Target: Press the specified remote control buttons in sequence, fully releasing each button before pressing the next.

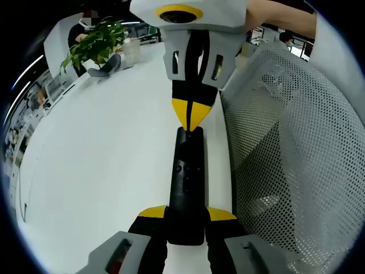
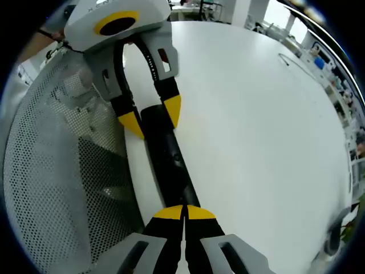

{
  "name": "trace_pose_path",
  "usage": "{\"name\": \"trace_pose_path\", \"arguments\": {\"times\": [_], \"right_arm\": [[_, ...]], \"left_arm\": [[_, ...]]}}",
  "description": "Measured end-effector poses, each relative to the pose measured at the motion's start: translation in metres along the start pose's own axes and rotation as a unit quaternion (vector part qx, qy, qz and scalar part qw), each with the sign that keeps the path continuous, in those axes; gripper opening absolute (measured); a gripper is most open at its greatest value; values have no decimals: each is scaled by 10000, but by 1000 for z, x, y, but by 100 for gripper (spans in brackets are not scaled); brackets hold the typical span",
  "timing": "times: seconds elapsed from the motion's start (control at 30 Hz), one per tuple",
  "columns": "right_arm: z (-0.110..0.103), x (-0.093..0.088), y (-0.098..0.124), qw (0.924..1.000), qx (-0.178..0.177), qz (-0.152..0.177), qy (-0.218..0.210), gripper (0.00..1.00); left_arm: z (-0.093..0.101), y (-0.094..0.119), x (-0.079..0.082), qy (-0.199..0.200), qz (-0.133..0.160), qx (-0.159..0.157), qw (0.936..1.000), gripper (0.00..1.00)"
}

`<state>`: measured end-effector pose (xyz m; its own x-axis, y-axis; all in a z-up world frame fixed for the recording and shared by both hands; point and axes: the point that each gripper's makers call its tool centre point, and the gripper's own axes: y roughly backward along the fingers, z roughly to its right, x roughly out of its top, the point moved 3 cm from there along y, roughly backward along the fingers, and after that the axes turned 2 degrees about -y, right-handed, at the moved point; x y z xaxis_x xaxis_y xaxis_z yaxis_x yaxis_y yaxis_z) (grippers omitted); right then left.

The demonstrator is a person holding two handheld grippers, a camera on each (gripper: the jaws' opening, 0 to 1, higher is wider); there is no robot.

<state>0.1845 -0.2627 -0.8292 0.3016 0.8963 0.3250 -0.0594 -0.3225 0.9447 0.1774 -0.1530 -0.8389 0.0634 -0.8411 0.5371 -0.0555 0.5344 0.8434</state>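
A pot [image 1: 108, 65] stands at 10 o'clock in the left gripper view, far across the table [image 1: 102, 171], with a green plant [image 1: 94, 43] in it; a pale jar [image 1: 131, 51] stands just beside it, its contents too small to tell. A white mesh chair back [image 1: 291, 154] rises along the table's near edge, from 1 to 5 o'clock in that view and from 8 to 11 o'clock in the right gripper view. The tabletop beyond the remote [image 1: 187, 185] is bare and wide, open from 7 to 11 o'clock in the left gripper view and from 12 to 4 o'clock in the right gripper view. The black remote lies close along the table's edge beside the chair, lengthwise between the 2 tools. The left gripper [image 1: 187, 220] grips 1 end of it, a yellow tip on each side of the body. In the right gripper view the right gripper [image 2: 185, 214] has its 2 yellow tips pressed together, with nothing between them, and they meet the remote's other end at 6 o'clock. In the left gripper view those joined tips come down from 12 o'clock onto the remote's far end.
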Motion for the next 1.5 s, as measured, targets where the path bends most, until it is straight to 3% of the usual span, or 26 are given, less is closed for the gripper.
{"name": "trace_pose_path", "arguments": {"times": [0.1,0.17,0.4,0.97,1.13,1.3,1.5], "right_arm": [[-2,-2,1,9978,-223,601,-158,0],[-4,-4,2,9958,-365,829,-90,0],[-3,-3,2,9953,-406,855,-221,0],[-6,-3,1,9901,-201,1286,-519,0],[-8,-2,1,9913,-232,1249,-345,0],[-9,8,5,9885,-256,1480,-194,0],[-12,6,-4,9924,-106,1225,57,0]], "left_arm": [[0,0,0,22,40,20,10000,24],[0,0,0,31,45,12,10000,24],[0,0,0,23,-15,-14,10000,24],[3,2,-4,-29,91,-81,9999,24],[4,2,-6,-16,216,-65,9997,24],[4,2,-6,-20,281,-71,9996,24],[3,2,-6,-47,280,-96,9996,24]]}}
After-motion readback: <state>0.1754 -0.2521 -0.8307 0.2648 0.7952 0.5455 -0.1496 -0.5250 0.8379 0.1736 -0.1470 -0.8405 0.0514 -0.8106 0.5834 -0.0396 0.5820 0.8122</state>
